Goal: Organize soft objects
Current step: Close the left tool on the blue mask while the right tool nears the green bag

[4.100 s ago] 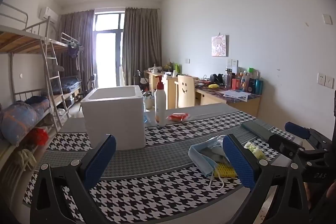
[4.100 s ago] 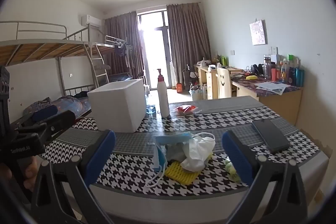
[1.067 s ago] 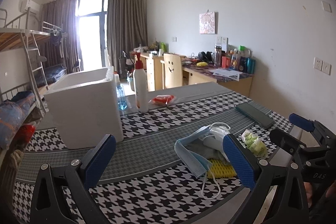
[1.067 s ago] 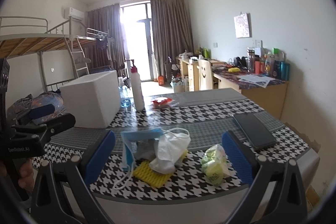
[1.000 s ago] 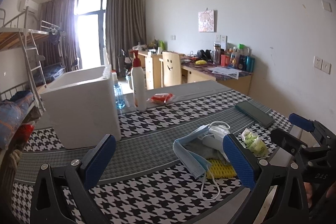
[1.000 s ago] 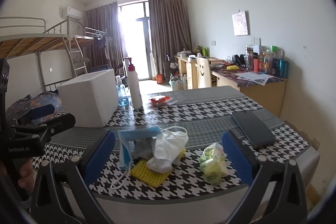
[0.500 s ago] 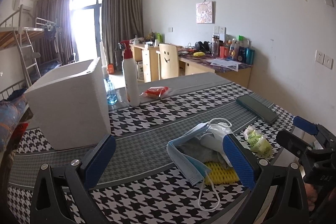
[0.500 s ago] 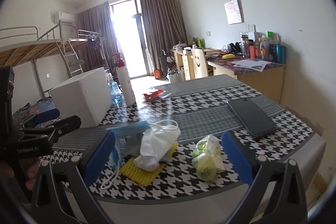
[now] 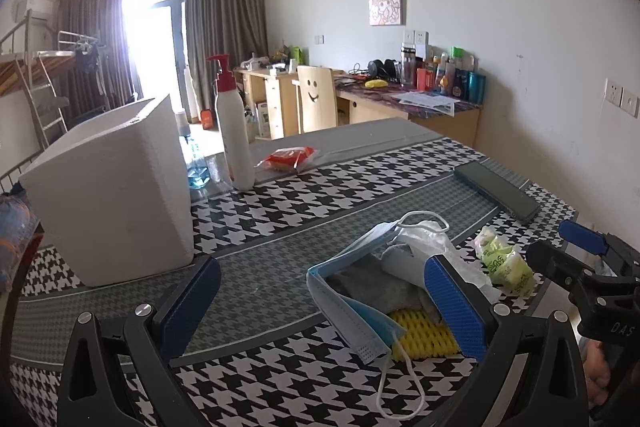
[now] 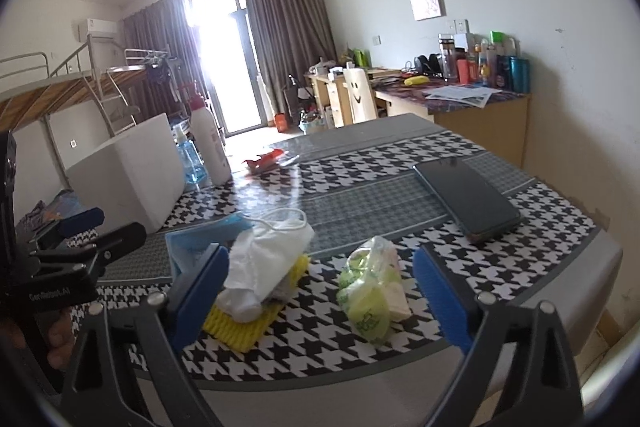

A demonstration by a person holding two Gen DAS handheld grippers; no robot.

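A pile of soft things lies near the table's front edge: a blue face mask (image 9: 352,303), a grey cloth (image 9: 376,287), a white plastic bag (image 10: 268,259) and a yellow foam net (image 10: 240,323). A green tissue pack (image 10: 368,295) lies just right of the pile. My left gripper (image 9: 324,307) is open and empty, with the mask between its fingers. My right gripper (image 10: 320,291) is open and empty, with the tissue pack between its fingers. A white foam box (image 9: 112,187) stands open at the table's left.
A white pump bottle (image 9: 236,131), a blue bottle (image 9: 196,163) and a red snack pack (image 9: 290,159) stand behind the box. A black phone (image 10: 466,199) lies at the right. The table (image 9: 260,263) has a houndstooth cover. Desks and a bunk bed stand beyond.
Both grippers have moved forward and lower toward the pile. The tissue pack now lies between the right fingers. Both stay open.
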